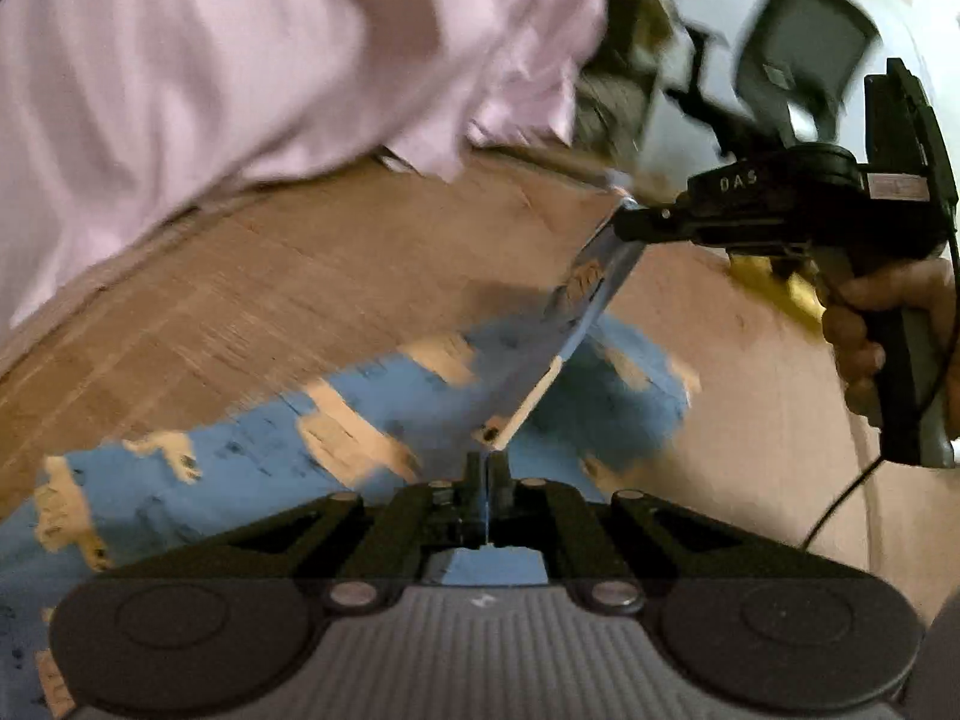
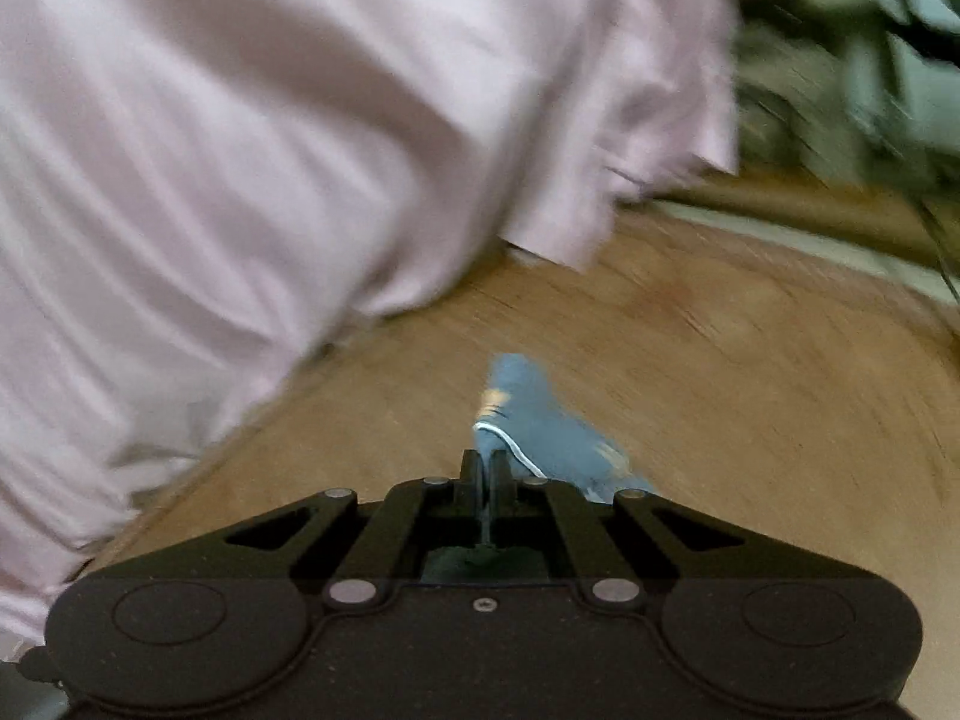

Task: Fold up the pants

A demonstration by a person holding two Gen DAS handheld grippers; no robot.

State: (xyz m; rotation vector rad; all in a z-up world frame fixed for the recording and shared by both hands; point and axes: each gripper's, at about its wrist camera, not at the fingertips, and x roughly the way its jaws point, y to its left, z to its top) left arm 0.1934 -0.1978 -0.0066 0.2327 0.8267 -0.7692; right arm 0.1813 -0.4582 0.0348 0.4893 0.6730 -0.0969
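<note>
Blue patterned pants with tan markings, held between two handheld grippers above a wooden table. The left gripper has its jaws pressed together on a thin edge of the cloth, near a small dark button or eyelet; from there a taut band of fabric, probably the waistband, runs up to the right gripper, whose jaws likewise pinch the cloth, with a person's hand on its handle. The right wrist view confirms the pinch: the right gripper clamps a white-piped hem with blue cloth bunched just beyond. The rest of the pants trails over the tabletop below the stretched band. A pale pink garment lies toward the table's far left edge. Judged from the drape, the pants are light, limp and non-fragile; hemmed edges and waistband corners offer the firmest hold, since single layers may slip. Both views are motion-blurred.
</note>
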